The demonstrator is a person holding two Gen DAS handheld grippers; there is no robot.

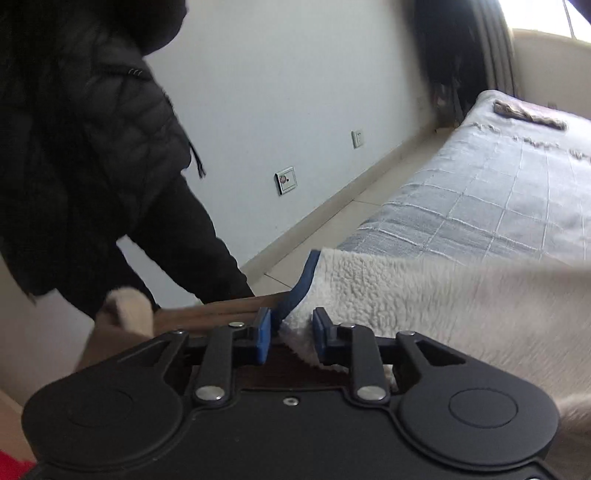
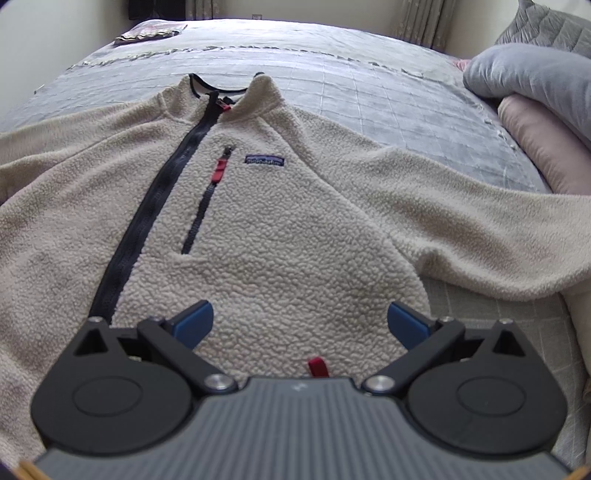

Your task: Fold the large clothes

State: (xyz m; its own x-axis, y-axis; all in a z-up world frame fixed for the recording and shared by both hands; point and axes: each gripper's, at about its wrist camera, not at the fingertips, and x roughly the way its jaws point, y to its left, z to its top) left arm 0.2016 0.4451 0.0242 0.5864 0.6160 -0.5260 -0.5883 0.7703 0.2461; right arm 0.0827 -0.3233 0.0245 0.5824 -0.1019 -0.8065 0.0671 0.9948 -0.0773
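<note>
A cream fleece jacket [image 2: 277,229] lies face up on the bed, sleeves spread and its dark front zipper [image 2: 155,206] closed. My right gripper [image 2: 299,325] hovers open and wide over the jacket's bottom hem, near a small red tab [image 2: 317,367], with nothing pinched. In the left wrist view the jacket [image 1: 406,295] shows its hem corner with blue trim [image 1: 303,284]. My left gripper [image 1: 291,332] is narrowed on that corner, and the fleece fills the gap between its blue pads.
A person in a black padded coat [image 1: 92,166] leans in at the left by a wooden bed edge [image 1: 221,308]. The grey checked bedspread [image 2: 369,85] carries a folded cloth [image 2: 151,31] at its far end. Pillows [image 2: 535,81] are piled at the right.
</note>
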